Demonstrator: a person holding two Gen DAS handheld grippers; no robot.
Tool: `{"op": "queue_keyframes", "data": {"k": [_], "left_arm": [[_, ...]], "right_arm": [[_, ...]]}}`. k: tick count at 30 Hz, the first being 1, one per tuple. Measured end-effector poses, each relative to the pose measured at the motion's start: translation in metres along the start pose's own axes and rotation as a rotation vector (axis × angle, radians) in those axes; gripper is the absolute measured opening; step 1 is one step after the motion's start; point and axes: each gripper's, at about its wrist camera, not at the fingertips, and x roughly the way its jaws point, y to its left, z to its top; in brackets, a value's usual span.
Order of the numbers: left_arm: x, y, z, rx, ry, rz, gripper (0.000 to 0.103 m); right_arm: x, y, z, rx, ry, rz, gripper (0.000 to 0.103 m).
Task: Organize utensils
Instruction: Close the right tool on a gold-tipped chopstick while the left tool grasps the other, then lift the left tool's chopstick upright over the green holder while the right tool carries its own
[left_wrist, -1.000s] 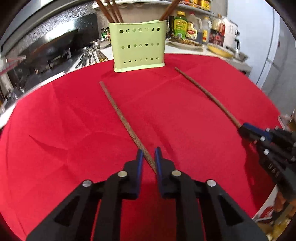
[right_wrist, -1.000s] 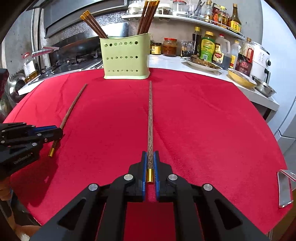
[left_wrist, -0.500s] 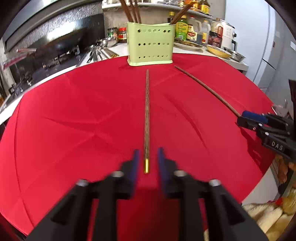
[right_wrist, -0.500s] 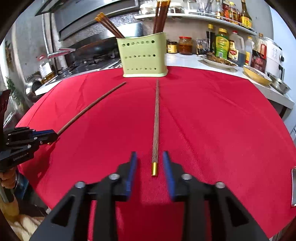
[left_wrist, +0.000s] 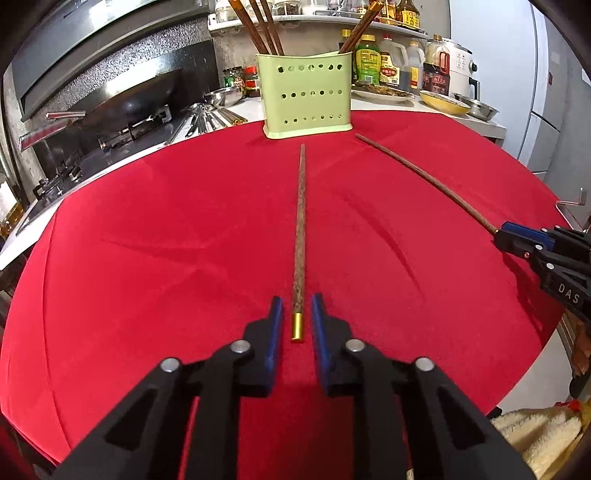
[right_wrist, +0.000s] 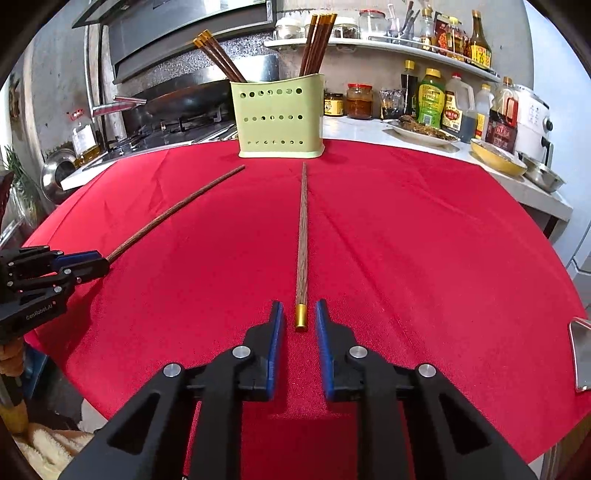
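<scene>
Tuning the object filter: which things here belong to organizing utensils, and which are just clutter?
Job: centre chopstick; second chopstick beside it; green holder; stored chopsticks standing in it.
Lying about: wok; sauce bottles; yellow bowl; plate of food; steel spoons.

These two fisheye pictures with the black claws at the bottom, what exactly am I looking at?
There is no robot. A person holds a black two-finger gripper with blue pads in each hand, and each one carries a forward-looking camera. One picture looks along the left gripper, the other along the right gripper. On the red tablecloth lie two long brown wooden chopsticks with gold caps, the left chopstick and the right chopstick. Both point towards a pale green perforated plastic holder with stored chopsticks standing in it. Each gripper's jaws have just been closing around a gold end, but gaps show, so nothing is gripped yet.
</scene>
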Motion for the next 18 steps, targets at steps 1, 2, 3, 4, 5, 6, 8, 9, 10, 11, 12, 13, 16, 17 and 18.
{"op": "queue_keyframes", "data": {"k": [1, 2, 3, 4, 5, 6, 8, 9, 10, 11, 12, 13, 16, 17, 18], "left_arm": [[0.0, 0.001, 0.0, -0.002, -0.002, 0.002, 0.011], [0.001, 0.001, 0.001, -0.007, -0.005, -0.001, 0.01], [0.002, 0.002, 0.002, -0.014, -0.007, -0.007, 0.01], [0.003, 0.002, 0.003, -0.017, -0.011, -0.011, 0.01], [0.004, 0.001, 0.004, -0.013, -0.018, -0.01, 0.01], [0.006, 0.001, 0.005, -0.015, -0.026, -0.009, 0.009], [0.007, -0.001, 0.006, -0.015, -0.035, -0.003, 0.007], [0.008, -0.001, 0.006, -0.014, -0.037, -0.002, 0.007], [0.008, -0.001, 0.007, -0.019, -0.039, -0.006, 0.007], [0.007, 0.002, 0.007, -0.039, -0.037, -0.018, 0.007], [0.005, 0.005, 0.007, -0.057, -0.039, -0.031, 0.007], [0.002, 0.008, 0.008, -0.069, -0.049, -0.032, 0.007], [-0.022, 0.016, 0.016, -0.09, -0.128, -0.009, 0.007], [-0.028, 0.018, 0.019, -0.095, -0.147, -0.009, 0.007], [-0.038, 0.02, 0.023, -0.102, -0.178, -0.008, 0.007]], "right_arm": [[0.001, 0.0, 0.001, 0.006, -0.005, -0.003, 0.017], [0.003, -0.001, 0.002, 0.013, -0.009, -0.006, 0.016], [0.004, -0.002, 0.003, 0.017, -0.011, -0.01, 0.014], [0.006, -0.002, 0.004, 0.02, -0.015, -0.018, 0.013], [0.006, -0.002, 0.004, 0.017, -0.018, -0.021, 0.012], [0.006, -0.002, 0.004, 0.013, -0.02, -0.023, 0.011], [0.006, 0.0, 0.004, 0.007, -0.02, -0.02, 0.007], [0.005, 0.0, 0.004, 0.01, -0.02, -0.021, 0.007], [0.005, -0.001, 0.004, 0.017, -0.017, -0.017, 0.007], [0.002, -0.002, 0.005, 0.022, -0.021, -0.007, 0.007], [-0.001, -0.002, 0.005, 0.021, -0.028, -0.003, 0.007], [-0.006, -0.003, 0.006, 0.02, -0.043, -0.002, 0.007], [-0.027, -0.006, 0.016, 0.034, -0.102, 0.016, 0.007], [-0.035, -0.007, 0.02, 0.035, -0.123, 0.02, 0.007], [-0.04, -0.007, 0.024, 0.034, -0.137, 0.023, 0.007]]}}
